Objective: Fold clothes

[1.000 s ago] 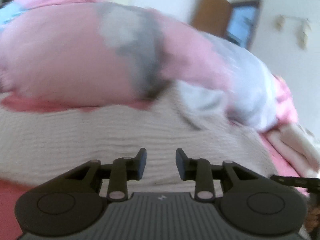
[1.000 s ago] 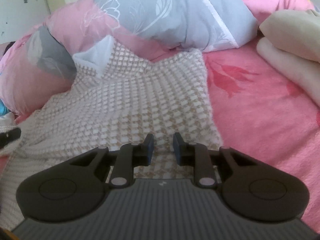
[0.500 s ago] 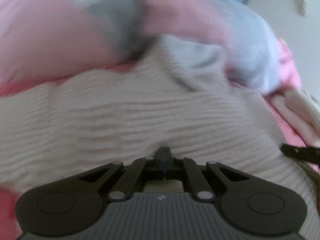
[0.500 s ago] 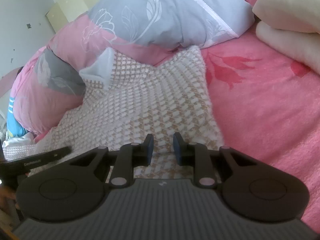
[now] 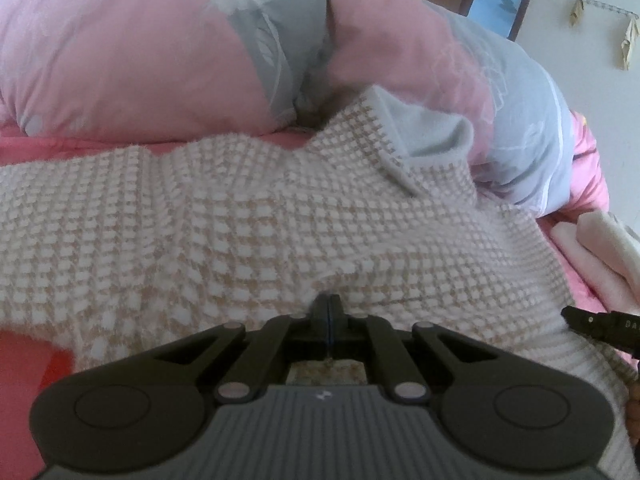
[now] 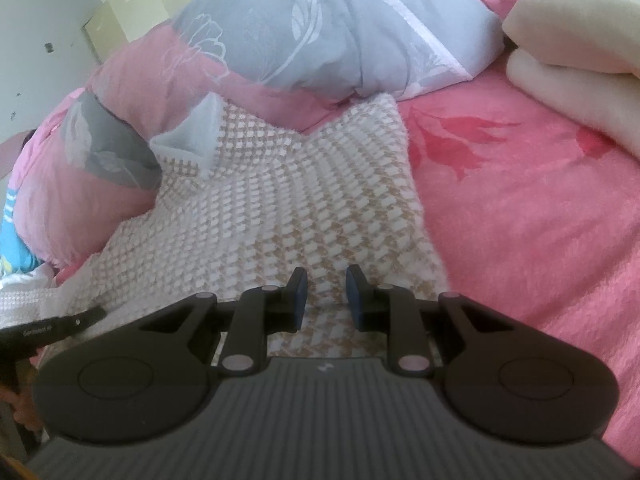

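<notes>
Both claws hung low over the bed. My left claw (image 5: 328, 312) had its jaws pressed fully together, the tips sunk into the near edge of the checked knit sweater (image 5: 256, 236); whether any fabric was actually caught between them I could not tell, though the knit puckered up just past the tips. My right claw (image 6: 326, 298) stood with its jaws a little apart, nothing between the blue pads (image 6: 299, 300), hovering above the sweater's near hem.

In the left wrist view the sweater lay spread flat across the pink bedspread (image 5: 44, 364), filling the middle from 9 o'clock to 3 o'clock, with its pale grey collar (image 5: 428, 144) turned up at about 1 o'clock. Beyond it, from 10 to 2 o'clock, sat the pink and grey floral duvet (image 5: 132, 48). At 3 o'clock the dark tip of my other claw poked into the picture.

In the right wrist view the sweater ran from the claw toward 11 o'clock, its collar at 10 o'clock resting against the duvet. A folded cream blanket (image 6: 576, 56) lay at 2 o'clock on the bedspread, well apart from the sweater.
</notes>
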`<state>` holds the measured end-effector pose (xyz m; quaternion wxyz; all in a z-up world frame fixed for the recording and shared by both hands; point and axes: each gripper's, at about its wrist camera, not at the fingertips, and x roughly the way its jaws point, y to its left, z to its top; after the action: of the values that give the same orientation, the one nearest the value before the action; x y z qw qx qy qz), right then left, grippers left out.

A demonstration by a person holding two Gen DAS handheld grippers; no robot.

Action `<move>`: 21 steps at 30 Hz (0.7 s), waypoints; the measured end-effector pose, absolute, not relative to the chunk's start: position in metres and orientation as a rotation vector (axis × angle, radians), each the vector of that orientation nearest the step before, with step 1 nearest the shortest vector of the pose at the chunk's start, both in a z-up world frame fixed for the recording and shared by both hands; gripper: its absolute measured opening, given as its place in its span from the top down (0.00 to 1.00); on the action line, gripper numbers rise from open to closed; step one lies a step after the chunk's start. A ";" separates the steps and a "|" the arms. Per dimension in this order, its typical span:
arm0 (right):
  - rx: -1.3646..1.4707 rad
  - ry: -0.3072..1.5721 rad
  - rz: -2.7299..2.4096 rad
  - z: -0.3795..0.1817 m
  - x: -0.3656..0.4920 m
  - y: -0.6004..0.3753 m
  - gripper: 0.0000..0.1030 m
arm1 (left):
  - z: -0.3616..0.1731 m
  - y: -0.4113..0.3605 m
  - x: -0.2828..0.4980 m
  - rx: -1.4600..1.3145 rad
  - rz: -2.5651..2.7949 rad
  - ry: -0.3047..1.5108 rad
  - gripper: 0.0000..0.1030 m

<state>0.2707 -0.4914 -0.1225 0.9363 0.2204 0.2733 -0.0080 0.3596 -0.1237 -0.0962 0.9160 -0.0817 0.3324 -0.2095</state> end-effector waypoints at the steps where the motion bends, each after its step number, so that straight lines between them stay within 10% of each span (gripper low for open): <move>1: 0.446 0.555 -0.030 -0.122 0.271 -0.489 0.80 | -0.096 -0.123 0.358 -0.164 -0.430 0.683 0.97; 21: 0.408 0.571 -0.032 -0.122 0.274 -0.485 0.80 | -0.094 -0.124 0.357 -0.154 -0.432 0.678 0.96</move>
<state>0.2739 -0.4850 -0.1223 0.9390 0.1997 0.2795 -0.0158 0.3572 -0.1239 -0.0943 0.9174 -0.0751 0.3297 -0.2098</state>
